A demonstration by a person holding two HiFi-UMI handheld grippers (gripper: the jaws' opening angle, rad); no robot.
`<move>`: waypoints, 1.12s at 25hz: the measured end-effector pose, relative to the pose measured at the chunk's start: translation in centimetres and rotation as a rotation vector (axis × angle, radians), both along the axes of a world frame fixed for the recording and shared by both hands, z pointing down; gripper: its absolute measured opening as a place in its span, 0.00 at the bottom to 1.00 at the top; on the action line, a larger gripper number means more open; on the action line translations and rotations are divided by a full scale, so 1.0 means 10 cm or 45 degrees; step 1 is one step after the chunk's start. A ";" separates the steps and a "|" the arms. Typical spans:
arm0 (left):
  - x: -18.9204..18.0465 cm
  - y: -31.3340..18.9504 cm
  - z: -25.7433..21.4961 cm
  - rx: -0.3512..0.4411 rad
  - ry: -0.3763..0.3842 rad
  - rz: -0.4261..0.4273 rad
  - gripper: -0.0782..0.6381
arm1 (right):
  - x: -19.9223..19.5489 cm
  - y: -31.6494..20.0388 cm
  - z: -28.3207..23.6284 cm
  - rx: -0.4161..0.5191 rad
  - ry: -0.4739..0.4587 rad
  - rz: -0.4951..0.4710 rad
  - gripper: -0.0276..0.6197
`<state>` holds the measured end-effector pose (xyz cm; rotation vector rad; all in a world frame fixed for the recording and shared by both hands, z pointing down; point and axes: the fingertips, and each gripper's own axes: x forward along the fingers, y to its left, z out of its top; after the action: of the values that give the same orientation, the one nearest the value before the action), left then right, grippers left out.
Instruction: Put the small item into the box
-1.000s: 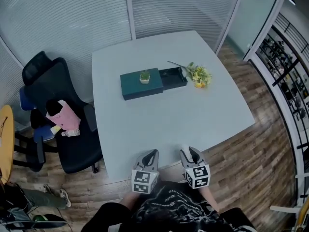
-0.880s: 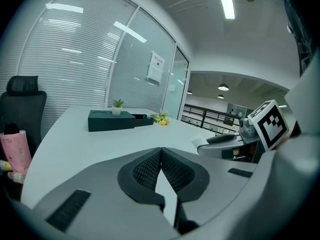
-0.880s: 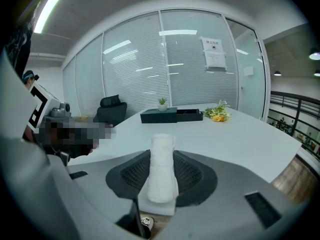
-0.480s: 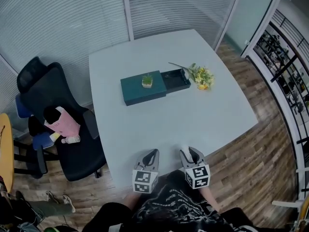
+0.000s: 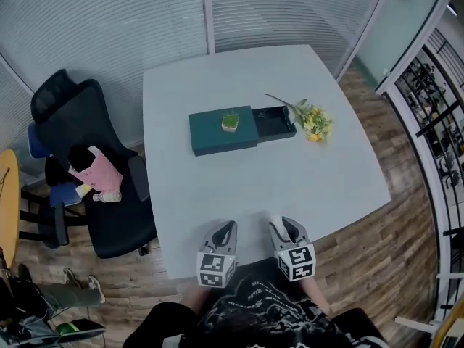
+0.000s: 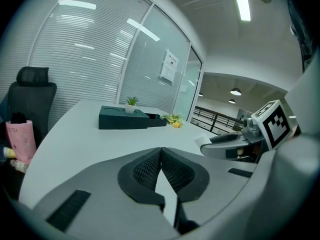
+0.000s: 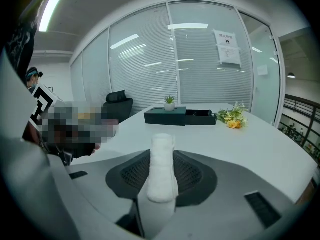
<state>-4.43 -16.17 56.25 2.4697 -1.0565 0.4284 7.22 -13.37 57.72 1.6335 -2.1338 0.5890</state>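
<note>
the small item (image 7: pixel 162 174), a white soft-looking oblong pad, stands upright between the jaws of my right gripper (image 5: pixel 285 228), and the two dark ribbed pads (image 7: pixel 192 176) press on it from both sides, so this gripper is clenched on it. in the head view i cannot make the item out, it is too small there. my left gripper (image 6: pixel 161 153) is just beside the right one, w/ its jaws closed together at the tips and nothing between them. both grippers are low over the near edge of the white table (image 5: pixel 239 187), close to my body, pointing toward the far side. the box (image 5: pixel 216 133) is dark teal and flat and lies near the middle of the table, well apart from both grippers. its drawer (image 5: pixel 272 122) is pulled out at the right end and looks dark inside; i cannot tell if sth is in it. a small potted plant (image 5: pixel 230 122) stands on top of the box, near the drawer end. a bunch of yellow flowers (image 5: pixel 316 122) lies on the table just beside the drawer, on its right. left of the table is a black office chair (image 5: pixel 72 114) w/ a pink bag (image 5: pixel 94 172) on the seat. behind the table is a glass wall w/ blinds (image 5: pixel 109 20), and the floor (image 5: pixel 377 245) is wood.
</note>
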 end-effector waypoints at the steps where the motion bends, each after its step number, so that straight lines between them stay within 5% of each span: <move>1: 0.01 -0.03 -0.02 -0.002 0.005 -0.019 0.13 | 0.03 -0.05 -0.04 0.009 0.004 -0.012 0.27; 21: 0.26 -0.33 -0.39 0.145 0.039 -0.222 0.13 | 0.94 -1.44 -1.54 0.484 0.273 -0.194 0.27; 28: 0.30 -0.40 -0.38 0.142 0.005 -0.258 0.13 | 1.12 -2.05 -1.74 0.475 0.411 -0.313 0.27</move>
<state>-1.40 -20.21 52.44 2.4247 -1.3464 0.3083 18.39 -33.86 40.36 1.4818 -2.2346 -0.1497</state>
